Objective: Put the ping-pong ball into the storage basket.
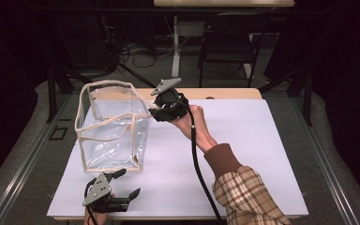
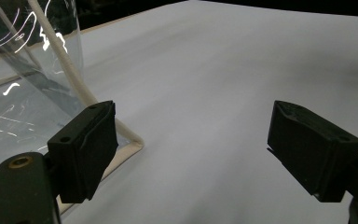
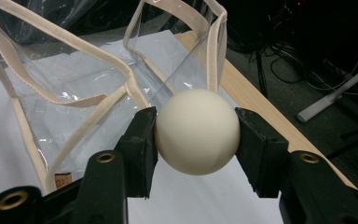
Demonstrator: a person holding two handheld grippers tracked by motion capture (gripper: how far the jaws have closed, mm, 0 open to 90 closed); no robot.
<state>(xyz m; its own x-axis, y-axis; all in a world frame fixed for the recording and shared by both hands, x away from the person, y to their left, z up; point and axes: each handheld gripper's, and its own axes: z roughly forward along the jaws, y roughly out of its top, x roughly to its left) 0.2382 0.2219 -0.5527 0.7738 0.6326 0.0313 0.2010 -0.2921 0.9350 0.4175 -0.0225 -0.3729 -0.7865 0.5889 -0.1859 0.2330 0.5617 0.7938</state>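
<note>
A clear plastic bag point(image 1: 112, 126) with beige trim stands open-topped on the white table sheet point(image 1: 243, 140), left of centre. My right gripper point(image 1: 153, 112) hovers at the bag's upper right rim, held by a hand with a plaid sleeve. In the right gripper view it point(image 3: 196, 135) is shut on a cream ball point(image 3: 196, 131), with the bag point(image 3: 74, 93) just beyond. My left gripper point(image 1: 127, 183) rests low near the table's front edge, just in front of the bag. Its jaws stand wide apart in the left gripper view point(image 2: 191, 149), with nothing between them; the bag's bottom corner point(image 2: 130, 140) lies beside the left jaw.
The wooden table edge point(image 1: 225, 93) shows behind the sheet. Farther back a dark chair point(image 1: 227, 42) and floor cables sit in dim light. The right gripper's cable point(image 1: 199, 173) trails across the sheet toward the front.
</note>
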